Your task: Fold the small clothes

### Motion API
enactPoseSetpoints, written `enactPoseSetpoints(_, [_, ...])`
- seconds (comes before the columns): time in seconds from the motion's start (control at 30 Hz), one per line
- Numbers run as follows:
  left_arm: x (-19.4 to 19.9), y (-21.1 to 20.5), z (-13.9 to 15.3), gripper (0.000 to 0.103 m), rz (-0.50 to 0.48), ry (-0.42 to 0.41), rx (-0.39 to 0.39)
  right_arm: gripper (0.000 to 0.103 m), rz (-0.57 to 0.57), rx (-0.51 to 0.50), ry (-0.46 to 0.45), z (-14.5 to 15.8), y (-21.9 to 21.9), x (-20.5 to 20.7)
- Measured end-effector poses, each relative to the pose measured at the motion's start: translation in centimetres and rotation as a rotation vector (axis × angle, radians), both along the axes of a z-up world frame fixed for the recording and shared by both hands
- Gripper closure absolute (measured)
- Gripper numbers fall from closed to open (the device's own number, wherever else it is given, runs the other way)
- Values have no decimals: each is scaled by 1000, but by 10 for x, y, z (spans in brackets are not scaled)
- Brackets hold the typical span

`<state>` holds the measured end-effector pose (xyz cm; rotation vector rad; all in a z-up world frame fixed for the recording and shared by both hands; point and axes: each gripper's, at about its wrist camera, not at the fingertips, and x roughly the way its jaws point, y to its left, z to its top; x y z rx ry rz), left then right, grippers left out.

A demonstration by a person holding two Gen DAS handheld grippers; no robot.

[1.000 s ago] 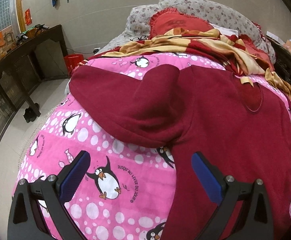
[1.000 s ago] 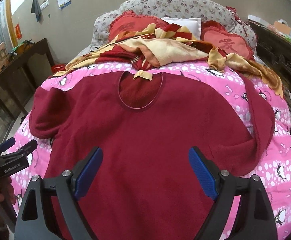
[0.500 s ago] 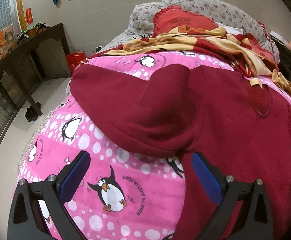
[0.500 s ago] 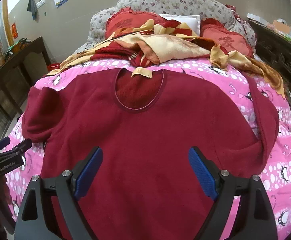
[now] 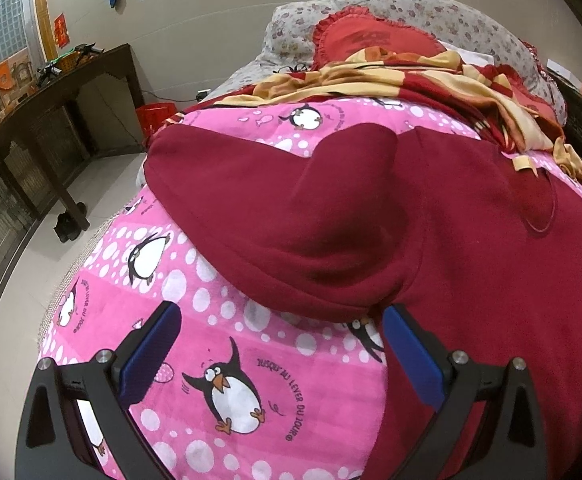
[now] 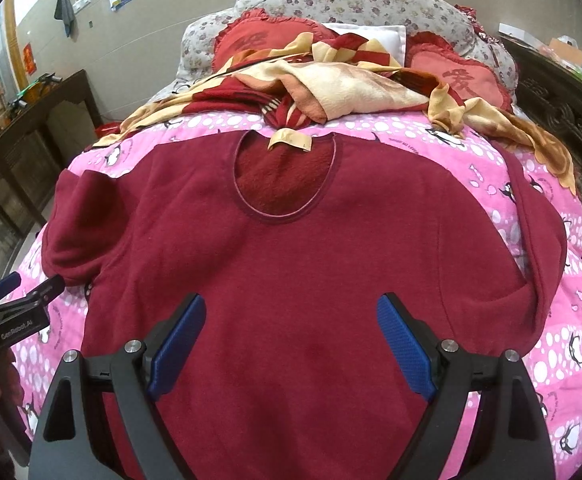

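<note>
The dark red long-sleeved fleece top [image 6: 291, 272] lies spread flat, neckline up, across the middle of the pink penguin-print quilt [image 5: 219, 360], and folding has barely begun: its left sleeve [image 5: 275, 216] looks doubled toward the quilt's left edge, perhaps just bunched. The left gripper [image 5: 279, 344] hovers wide open by the armpit; the right gripper [image 6: 291, 340] gapes, empty, above the hem. Plush nap, soft limp fabric.

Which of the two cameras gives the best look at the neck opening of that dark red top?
The right wrist view. There the neckline of the red sweater faces the camera whole, with its beige label at the back edge. The left wrist view shows the neckline only sideways near the right edge, squashed by the lens.
</note>
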<state>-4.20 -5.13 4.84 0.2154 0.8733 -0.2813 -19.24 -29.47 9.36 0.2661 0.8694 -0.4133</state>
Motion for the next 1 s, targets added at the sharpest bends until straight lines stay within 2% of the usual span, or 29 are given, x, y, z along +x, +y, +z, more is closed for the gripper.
enactPoseSetpoints(0.13, [9, 8, -1, 0, 5, 19, -23, 9, -2, 7, 6, -2, 0, 1])
enactPoseSetpoints(0.27, [29, 25, -2, 0, 26, 61, -89, 9, 1, 13, 15, -6, -1, 3])
enactPoseSetpoints(0.43, [69, 55, -3, 1, 101, 93, -171, 9, 5, 24, 24, -10, -4, 6])
enactPoseSetpoints(0.67, [130, 89, -9, 9, 226, 138, -284, 9, 13, 26, 40, -17, -4, 12])
enactPoseSetpoints(0.83, [167, 100, -21, 11, 299, 175, -332, 9, 12, 42, 52, -24, -7, 15])
enactPoseSetpoints(1.0, [186, 98, -32, 12, 301, 202, -363, 9, 17, 42, 65, -28, -9, 19])
